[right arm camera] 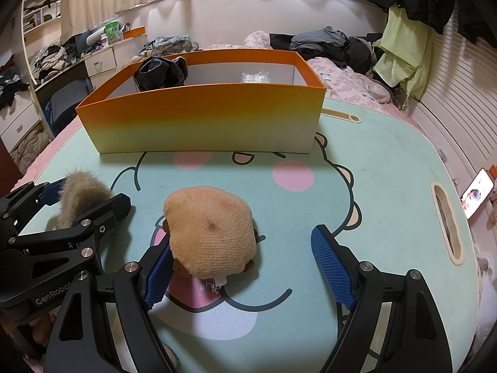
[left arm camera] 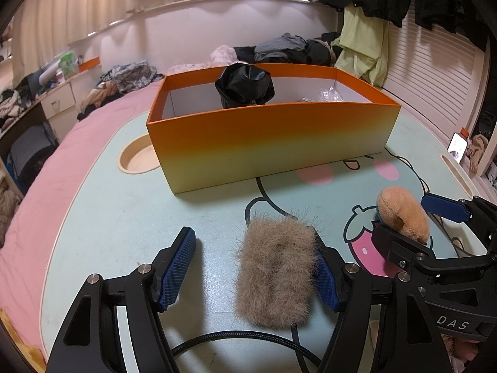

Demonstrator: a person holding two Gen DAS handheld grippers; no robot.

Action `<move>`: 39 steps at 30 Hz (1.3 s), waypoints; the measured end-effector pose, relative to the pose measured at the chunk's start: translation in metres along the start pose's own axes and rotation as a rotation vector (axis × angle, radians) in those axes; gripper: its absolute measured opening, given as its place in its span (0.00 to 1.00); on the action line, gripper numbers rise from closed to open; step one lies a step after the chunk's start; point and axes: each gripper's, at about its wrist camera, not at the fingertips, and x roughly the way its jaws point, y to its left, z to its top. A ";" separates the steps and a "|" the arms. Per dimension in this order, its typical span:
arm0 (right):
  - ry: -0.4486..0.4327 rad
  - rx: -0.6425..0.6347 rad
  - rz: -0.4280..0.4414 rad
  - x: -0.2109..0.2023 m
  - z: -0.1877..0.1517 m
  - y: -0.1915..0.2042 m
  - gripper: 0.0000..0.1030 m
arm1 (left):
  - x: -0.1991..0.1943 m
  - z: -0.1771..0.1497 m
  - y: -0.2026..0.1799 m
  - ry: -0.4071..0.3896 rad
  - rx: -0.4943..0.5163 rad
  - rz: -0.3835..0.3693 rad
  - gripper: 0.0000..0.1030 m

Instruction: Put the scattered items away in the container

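Observation:
A grey-brown furry pouch (left arm camera: 275, 270) lies on the mint lap table (left arm camera: 124, 223) between the open fingers of my left gripper (left arm camera: 251, 267), against its right finger. A tan plush toy (right arm camera: 211, 233) lies on the table between the open fingers of my right gripper (right arm camera: 245, 264), touching the left finger. The toy (left arm camera: 403, 214) and right gripper (left arm camera: 413, 217) also show in the left wrist view; the pouch (right arm camera: 80, 192) and left gripper (right arm camera: 84, 199) show in the right wrist view. The orange box (left arm camera: 270, 140) stands behind, holding a black bag (left arm camera: 245, 85) and clear plastic (left arm camera: 330, 94).
The table sits on a pink bed (left arm camera: 46, 192) with clothes piled behind the box (right arm camera: 326, 42). A round cup recess (left arm camera: 138, 157) is left of the box and a handle slot (right arm camera: 447, 223) at the table's right. A lit phone (right arm camera: 476, 197) lies beyond the right edge.

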 end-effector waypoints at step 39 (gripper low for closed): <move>-0.303 -0.141 0.009 -0.039 0.108 0.030 0.39 | -0.030 0.123 0.027 -0.182 -0.010 -0.084 0.22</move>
